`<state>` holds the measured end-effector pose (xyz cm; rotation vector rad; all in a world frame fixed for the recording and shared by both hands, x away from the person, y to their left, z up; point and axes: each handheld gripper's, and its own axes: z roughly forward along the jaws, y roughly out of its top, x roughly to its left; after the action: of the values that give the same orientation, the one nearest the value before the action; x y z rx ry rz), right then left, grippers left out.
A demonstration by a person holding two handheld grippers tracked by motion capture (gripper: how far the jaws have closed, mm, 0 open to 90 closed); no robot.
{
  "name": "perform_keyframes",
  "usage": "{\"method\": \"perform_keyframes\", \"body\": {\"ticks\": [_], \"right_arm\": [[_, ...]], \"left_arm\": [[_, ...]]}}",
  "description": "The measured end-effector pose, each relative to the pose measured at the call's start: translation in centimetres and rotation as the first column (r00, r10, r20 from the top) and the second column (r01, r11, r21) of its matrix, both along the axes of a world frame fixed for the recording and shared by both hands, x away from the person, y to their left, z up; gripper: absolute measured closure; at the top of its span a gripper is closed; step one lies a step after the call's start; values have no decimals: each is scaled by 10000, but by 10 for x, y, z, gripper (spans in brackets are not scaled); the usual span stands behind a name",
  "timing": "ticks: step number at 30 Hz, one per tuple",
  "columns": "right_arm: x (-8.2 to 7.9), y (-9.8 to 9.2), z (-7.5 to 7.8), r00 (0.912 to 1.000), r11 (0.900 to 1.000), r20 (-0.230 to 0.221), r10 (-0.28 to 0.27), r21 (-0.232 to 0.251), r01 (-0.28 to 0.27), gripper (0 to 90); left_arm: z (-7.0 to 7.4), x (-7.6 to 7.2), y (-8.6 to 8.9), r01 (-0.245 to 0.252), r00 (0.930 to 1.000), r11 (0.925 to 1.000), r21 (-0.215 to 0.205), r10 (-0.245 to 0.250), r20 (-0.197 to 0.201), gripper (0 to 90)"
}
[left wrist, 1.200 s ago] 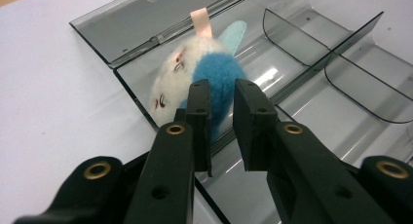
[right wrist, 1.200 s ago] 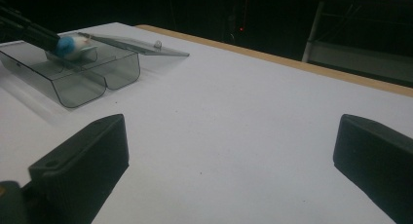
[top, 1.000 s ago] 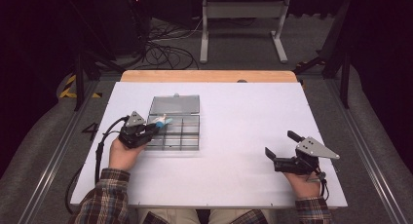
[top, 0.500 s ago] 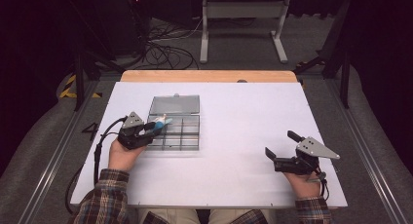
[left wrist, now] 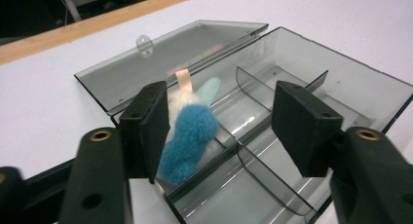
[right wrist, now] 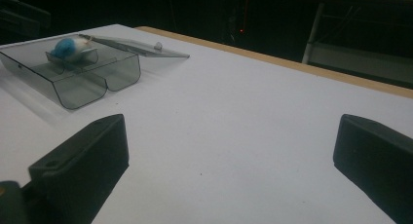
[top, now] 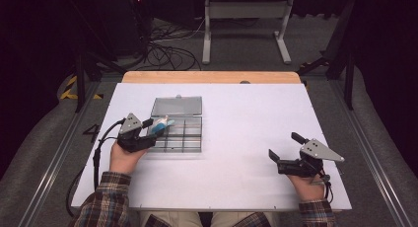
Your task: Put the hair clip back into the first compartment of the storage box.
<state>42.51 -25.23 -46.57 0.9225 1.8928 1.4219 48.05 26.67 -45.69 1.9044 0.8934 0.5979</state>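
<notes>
A clear grey compartment box (top: pixel 190 147) lies on the white table with its lid (top: pixel 176 106) folded back flat. A fluffy blue and white toy (left wrist: pixel 187 136) rests in a back left compartment (top: pixel 160 124) and shows far off as a blue tuft (right wrist: pixel 68 46). My left gripper (left wrist: pixel 224 131) hovers at the box's left end (top: pixel 149 131); its jaws have just been opening. The toy lies between them beside one pad, and the other pad stands well clear. My right gripper (top: pixel 284 146) rests open on the table at the front right, holding nothing (right wrist: pixel 229 151).
The white tabletop (top: pixel 246 118) ends in a wooden strip (top: pixel 212 77) at the back. Behind it are a dark floor with cables (top: pixel 162 49) and a metal stand (top: pixel 244 19). The left gripper's cable (top: pixel 98 153) loops off the table's left edge.
The left gripper's jaws have spread apart around the toy, which now lies in the box. The right hand and gripper have not moved.
</notes>
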Motion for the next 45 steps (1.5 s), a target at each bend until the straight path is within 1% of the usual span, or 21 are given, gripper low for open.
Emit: {"method": "perform_keyframes", "body": {"ticks": [5, 7, 9, 10, 11, 12, 16, 19, 20, 22, 24, 26, 28, 30, 35, 40, 45], "right_arm": [[0, 0, 0, 10000, 10000, 8, 22, 16, -22, 3], [0, -1, 0, 10000, 10000, 18, 17, 12, -18, 3], [0, -1, 0, 10000, 10000, 56, 2, 14, -3, 3], [0, -1, 0, 10000, 10000, 55, -4, 40, 4, 3], [0, -1, 0, 10000, 10000, 60, -5, 48, 5, 3], [0, -1, 0, 10000, 10000, 63, -11, 59, 10, 3], [0, -1, 1, 10000, 10000, 61, -39, 67, 38, 3], [-1, -1, 1, 10000, 10000, 87, -30, 61, 29, 3], [-1, -1, 1, 10000, 10000, 94, -30, 57, 29, 3], [-1, -1, 1, 9999, 10000, 106, -31, 63, 30, 3], [-1, -1, 1, 9999, 10000, 124, -19, 77, 18, 3], [-1, -1, 1, 9999, 10000, 152, -10, 89, 8, 3], [-1, -1, 1, 9999, 10000, 170, -16, 68, 15, 3], [-1, -1, 1, 9998, 10000, 181, -20, 71, 19, 3], [-2, -1, 1, 9995, 9999, 300, -46, 92, 44, 3], [-2, -1, 1, 9995, 9999, 314, -59, 86, 56, 3], [-2, -1, 1, 9995, 10000, 320, -62, 67, 60, 4]], "left_arm": [[2, -6, -5, -98, 9993, 9997, 217, 90, 363, 277], [3, -10, -6, -163, 9981, 9998, 99, 156, 598, 270], [4, -12, -6, -222, 9974, 9997, -29, 223, 687, 254], [5, -13, -6, -290, 9964, 9996, 6, 289, 791, 240], [5, -14, -6, -299, 9963, 9995, -77, 304, 802, 231], [5, -15, -6, -329, 9955, 9994, -46, 332, 893, 228], [7, -19, -4, -370, 9937, 9992, -141, 383, 1053, 215], [9, -23, -3, -413, 9912, 9988, -246, 441, 1247, 193], [9, -24, -3, -463, 9908, 9983, -353, 504, 1255, 185], [9, -27, -2, -471, 9898, 9980, -421, 523, 1326, 172], [9, -29, -1, -465, 9902, 9979, -443, 519, 1297, 166], [10, -31, -1, -381, 9903, 9985, -404, 431, 1319, 161], [10, -34, -1, -300, 9911, 9983, -490, 361, 1284, 157], [10, -36, 0, -240, 9903, 9988, -420, 295, 1357, 151], [10, -41, 2, -126, 9890, 9980, -623, 216, 1463, 123], [7, -46, 4, -58, 9891, 9980, -627, 150, 1465, 102], [10, -54, 7, 59, 9862, 9949, -1010, 109, 1649, 88]]}}
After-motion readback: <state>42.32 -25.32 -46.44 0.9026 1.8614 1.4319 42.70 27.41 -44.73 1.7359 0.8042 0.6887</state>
